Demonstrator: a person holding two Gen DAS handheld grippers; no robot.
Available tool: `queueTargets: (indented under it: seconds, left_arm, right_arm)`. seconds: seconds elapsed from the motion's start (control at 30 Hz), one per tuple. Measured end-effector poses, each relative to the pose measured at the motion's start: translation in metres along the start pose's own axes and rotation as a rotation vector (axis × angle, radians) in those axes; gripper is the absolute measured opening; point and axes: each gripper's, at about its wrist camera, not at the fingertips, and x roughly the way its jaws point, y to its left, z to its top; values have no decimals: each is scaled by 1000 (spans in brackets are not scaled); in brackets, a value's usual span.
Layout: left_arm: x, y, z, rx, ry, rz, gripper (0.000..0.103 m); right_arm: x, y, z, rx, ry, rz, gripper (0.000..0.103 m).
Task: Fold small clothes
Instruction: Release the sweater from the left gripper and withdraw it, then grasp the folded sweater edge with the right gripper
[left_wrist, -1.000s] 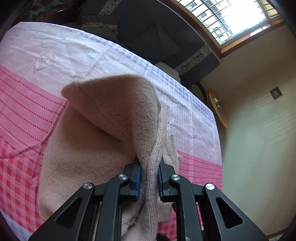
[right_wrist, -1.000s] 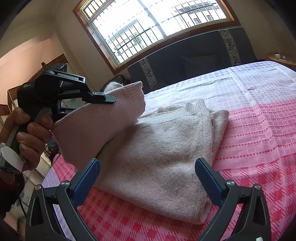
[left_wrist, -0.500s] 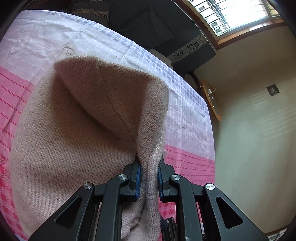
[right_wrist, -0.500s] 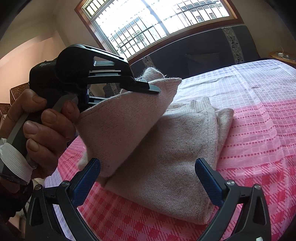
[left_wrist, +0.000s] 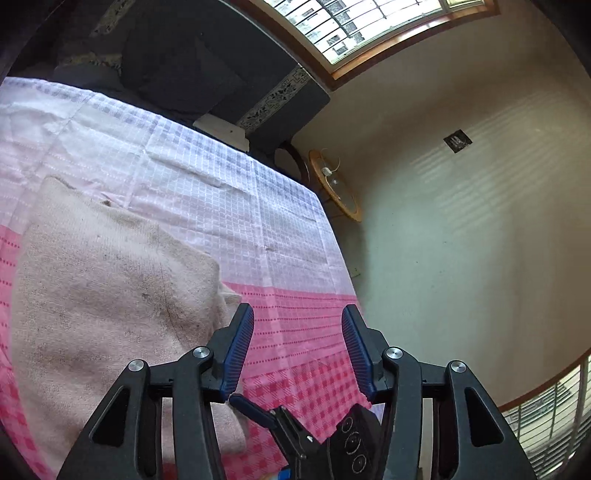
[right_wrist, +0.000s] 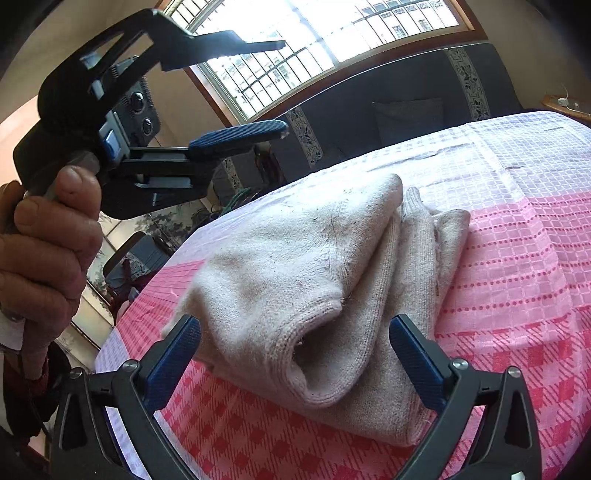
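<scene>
Right wrist view: fuzzy beige knit sweater (right_wrist: 317, 280) folded; left fingers (right_wrist: 258, 86) opening, empty; right fingers (right_wrist: 295, 354) spread, empty.

Each view is taken close above the bed (left_wrist: 229, 206), looking along its own fingers. The sweater (right_wrist: 295, 266) and bed are shared; the left gripper (right_wrist: 258, 88) is seen from the right view.

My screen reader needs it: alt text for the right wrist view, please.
A folded beige sweater lies on a pink checked bedspread, just beyond the open, empty right gripper. Upper left, a hand holds the left gripper raised, jaws opening, nothing between them.
</scene>
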Motion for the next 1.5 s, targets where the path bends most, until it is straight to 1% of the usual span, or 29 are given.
queueTargets:
  seconds: [0.07,0.13,0.17,0.2,0.23,0.3,0.37,0.4,0.47,0.57,0.67,0.7,0.73,0.77,0.8,0.87,0.9,0.97,1.03,1.1,1.13,1.17,1.2,1.27,1.3,1.33,1.37,1.43,1.5]
  left_arm:
    - [-29,11,-9,56,-86,38,51]
    - [-54,30,-19,118,-177,114,51]
    - [-64,44,-25,143,-210,158,51]
    - [-72,62,-30,137,-224,190,51]
    - [-79,82,-36,107,-231,196,51]
    - [-92,119,-47,44,-267,183,51]
    - [-103,145,-57,16,-325,202,51]
    - [-107,155,-60,9,-346,200,51]
    - [-106,169,-67,-7,-368,193,51]
    - [-102,184,-75,-30,-354,132,51]
    - [-89,185,-90,19,-334,133,51]
    - [-83,188,-95,4,-307,131,51]
    - [-78,190,-98,-31,-280,84,51]
    - [-78,191,-99,-36,-277,65,51]
    - [-81,191,-99,-27,-289,74,51]
    - [-83,194,-100,-39,-298,75,51]
    - [-82,195,-99,-46,-290,75,53]
    - [-81,198,-99,-53,-284,67,55]
    - [-81,197,-100,-44,-280,76,55]
    - [-79,193,-100,-29,-275,81,55]
    - [-79,192,-100,-21,-274,85,55]
    - [-77,190,-99,-15,-273,91,55]
    - [-77,188,-99,-10,-273,96,55]
    - [-76,185,-99,-3,-272,112,55]
    - [-76,182,-99,7,-270,127,55]
    - [-77,177,-98,20,-275,141,55]
    - [-79,171,-98,32,-290,155,55]
    - [-80,155,-96,56,-305,163,55]
    - [-73,135,-93,109,-279,173,55]
  right_arm:
    - [2,-7,2,34,16,35,102]
    - [5,-16,4,90,43,93,102]
    - [7,-22,6,129,56,132,102]
    - [9,-28,7,166,70,175,102]
    - [10,-33,9,198,79,205,102]
    - [12,-40,14,238,81,230,102]
    - [16,-42,23,258,101,258,102]
    - [19,-42,29,260,109,261,102]
    - [31,-45,40,272,147,243,102]
    - [48,-48,54,298,181,212,102]
    - [64,-42,63,284,210,159,100]
    - [68,-36,66,249,210,130,87]
    - [74,-30,68,205,225,81,70]
    - [79,-26,69,167,254,12,23]
    - [83,-25,70,167,264,-8,21]
    - [75,-25,73,149,216,2,21]
    - [65,-22,76,127,174,9,20]
    - [42,-31,78,134,115,41,19]
    - [34,-45,72,143,120,20,19]
    - [40,-67,56,203,168,-12,19]
    - [41,-79,49,243,180,8,19]
    - [38,-87,44,278,160,47,19]
    - [37,-91,43,296,146,58,19]
    - [40,-87,42,288,145,62,21]
    - [42,-85,43,284,151,76,26]
    - [42,-83,43,287,153,82,26]
    - [42,-83,44,298,153,91,29]
    - [39,-88,43,333,146,114,30]
    - [26,-93,41,368,114,121,32]
